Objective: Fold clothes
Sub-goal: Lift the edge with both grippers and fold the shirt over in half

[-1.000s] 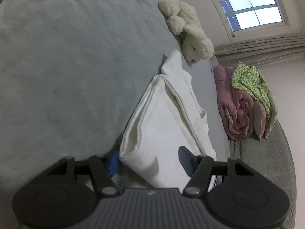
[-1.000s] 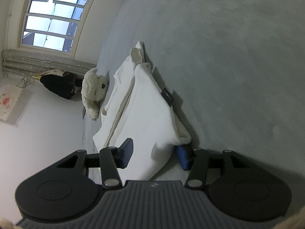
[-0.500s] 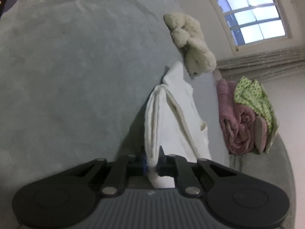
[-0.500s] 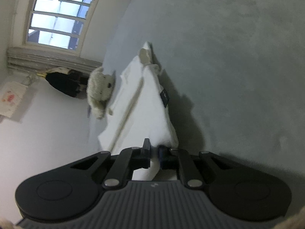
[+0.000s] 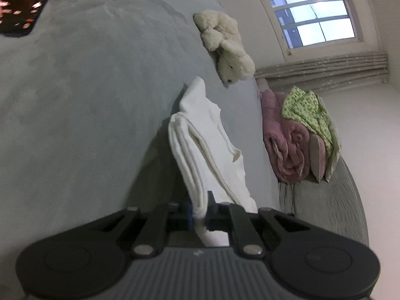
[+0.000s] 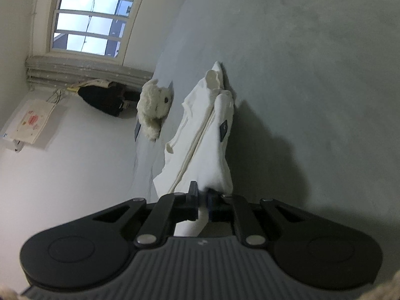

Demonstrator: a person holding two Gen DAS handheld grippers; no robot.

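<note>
where a second ago both sets of jaws stood wide, the left gripper (image 5: 200,218) and right gripper (image 6: 203,205) now pinch the near edge of the cream-white folded cotton garment (image 5: 200,137), lifting it off the grey-green bedspread (image 5: 87,100), ready for another fold.

Both views are dim and greyish, lit mainly by daylight from the window (image 5: 317,15), whose panes glare pale blue-white. The garment (image 6: 207,137) casts a soft, dark shadow across the grey bedcover (image 6: 312,87) on the side away from the window. Fisheye distortion bends the window frame and walls, the corners go black, and the picture is soft and grainy throughout.
</note>
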